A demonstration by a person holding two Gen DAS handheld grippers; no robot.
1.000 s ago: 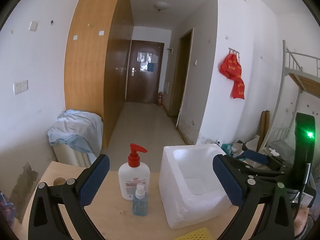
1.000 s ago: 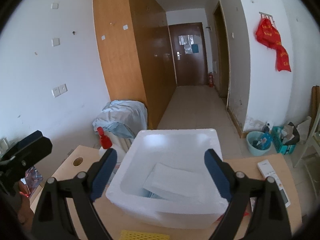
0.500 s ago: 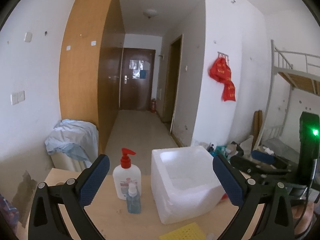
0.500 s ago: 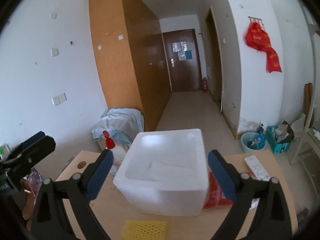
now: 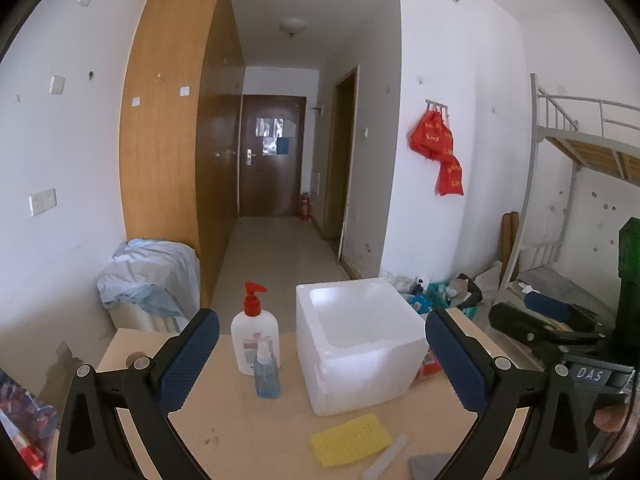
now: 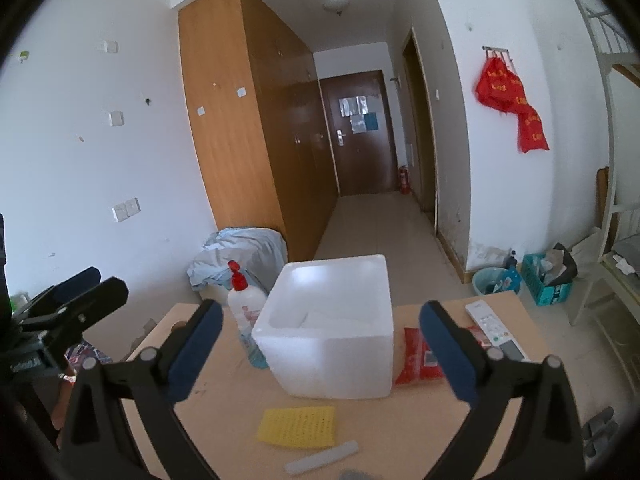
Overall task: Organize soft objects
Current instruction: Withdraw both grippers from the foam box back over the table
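Foam box [image 6: 332, 328] walls hide most of what lies inside; from the right wrist view only a pale flat shape shows over the rim, too washed out to name. At the very bottom edge a grey item [image 5: 430, 467] is cut off, and a whitish strip [image 6: 322, 458] lies just beside it.

Yellow sponge [image 6: 297, 426] sits flat on the wooden surface [image 6: 224, 392], near side of the box and apart from it, its top covered in a fine dimpled grid, corners soft and slightly uneven.

Left hand-held gripper [image 5: 322, 360] hangs above the near edge, jaws spread wide with nothing between the blue pads. Right hand-held gripper [image 6: 322, 350] does the same, wide apart and holding nothing, framing the box.

Left wrist view gives both bottles in full: white pump bottle [image 5: 255, 338] with red top, small blue spray bottle [image 5: 267, 372] in front of it, left of the box. Right wrist view alone shows the red packet [image 6: 418, 356] right of the box and the white remote [image 6: 494, 328] farther right.
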